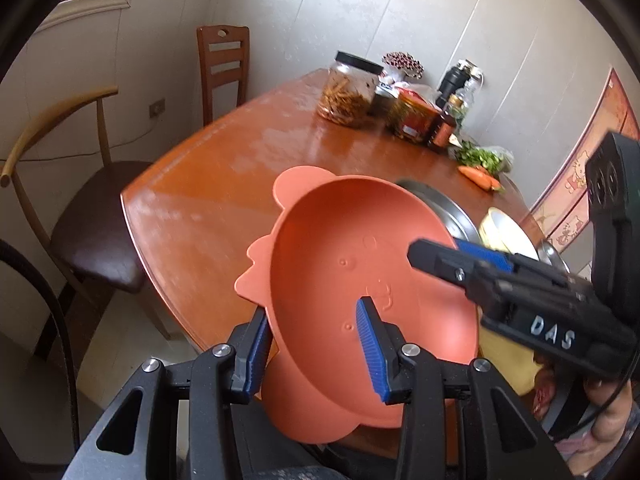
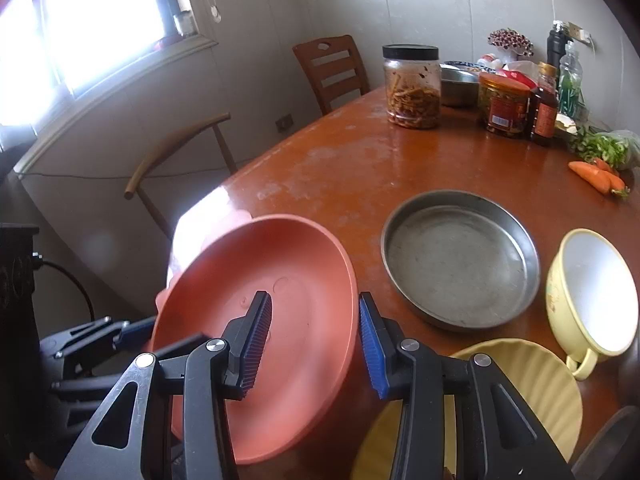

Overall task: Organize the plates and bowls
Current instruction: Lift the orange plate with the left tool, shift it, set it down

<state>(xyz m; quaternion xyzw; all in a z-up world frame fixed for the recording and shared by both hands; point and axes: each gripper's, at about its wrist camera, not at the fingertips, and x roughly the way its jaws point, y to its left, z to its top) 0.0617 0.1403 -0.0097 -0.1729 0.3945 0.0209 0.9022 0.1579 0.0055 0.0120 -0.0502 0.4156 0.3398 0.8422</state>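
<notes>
An orange animal-shaped plate (image 1: 352, 280) is held tilted above the table's near edge. My left gripper (image 1: 316, 356) straddles its near rim, one blue pad outside and one inside. My right gripper (image 2: 316, 348) straddles its opposite rim; the plate also shows in the right wrist view (image 2: 280, 320). The right gripper also shows in the left wrist view (image 1: 460, 252). A round metal pan (image 2: 460, 260), a cream bowl with a handle (image 2: 592, 292) and a yellow ribbed bowl (image 2: 520, 380) rest on the table to the right.
The wooden table (image 2: 360, 160) carries a jar of snacks (image 2: 412, 88), a red-lidded jar (image 2: 502, 106), bottles, greens and carrots (image 2: 596, 176) at its far side. Two chairs (image 1: 224, 68) stand at the left.
</notes>
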